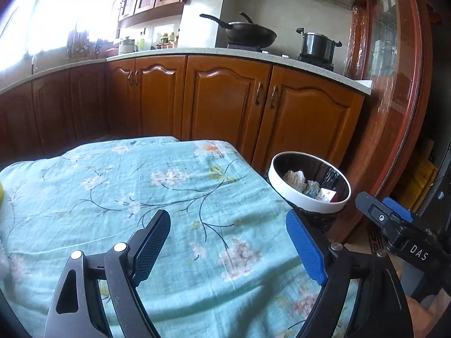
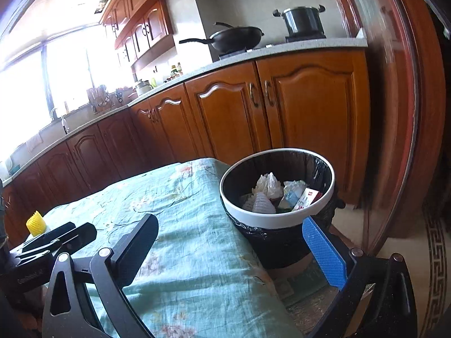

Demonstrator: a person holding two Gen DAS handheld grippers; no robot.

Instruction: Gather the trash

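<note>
Tablecloth point(image 1: 169, 186) under both tools: thin woven cloth, matt, wrinkled. Bin point(image 2: 270, 219) ahead-right: smooth glossy white plastic rim, crinkled glossy black plastic liner, crumpled paper point(image 2: 269, 183) inside. Cabinets point(image 1: 225, 104) beyond: varnished wood, semi-gloss.

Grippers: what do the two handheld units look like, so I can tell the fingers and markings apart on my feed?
Both match: black linkage arms with silver pivot pins, one black textured pad, one blue textured pad. The left gripper and right gripper share this; the right's body reads "DAS" in white in the left wrist view.
</note>
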